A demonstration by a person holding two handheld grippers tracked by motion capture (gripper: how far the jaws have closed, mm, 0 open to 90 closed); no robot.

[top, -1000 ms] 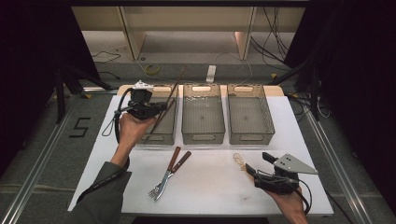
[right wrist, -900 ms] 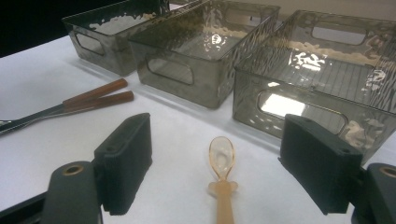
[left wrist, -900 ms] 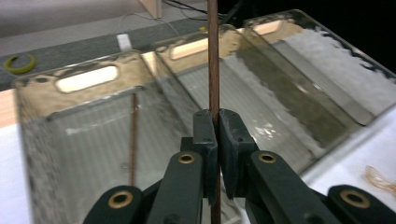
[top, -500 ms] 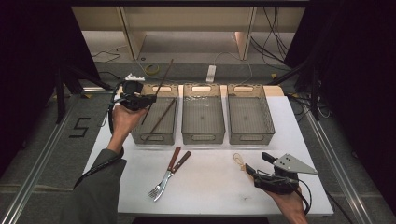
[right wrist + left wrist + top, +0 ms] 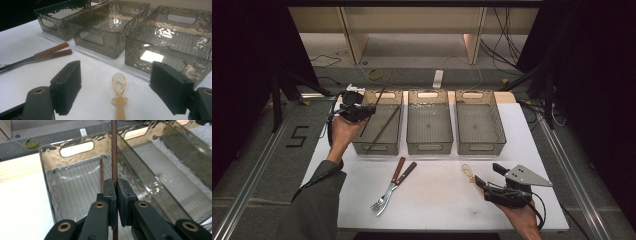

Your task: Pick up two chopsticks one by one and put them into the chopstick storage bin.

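Note:
My left gripper (image 5: pixel 361 112) hangs over the far left corner of the left bin (image 5: pixel 377 148), shut on a dark brown chopstick (image 5: pixel 382 89) that slants up and away. In the left gripper view the chopstick (image 5: pixel 114 150) stands pinched between the pads (image 5: pixel 110 192) of my left gripper (image 5: pixel 116 195). A second chopstick (image 5: pixel 384 127) lies inside that bin. My right gripper (image 5: pixel 490 175) rests low at the front right, open, jaws on either side of a small translucent spoon (image 5: pixel 468 172) on the table. The spoon (image 5: pixel 118 86) lies just ahead of my right gripper (image 5: pixel 116 68).
Three clear grey bins stand in a row: the left one, a middle one (image 5: pixel 429 148) and a right one (image 5: pixel 480 148). Two forks with brown handles (image 5: pixel 395 182) lie on the white table in front of the left and middle bins.
My left gripper shifted a little left and away with the chopstick, then eased back to the right over the bin's corner. The right gripper has stayed put.

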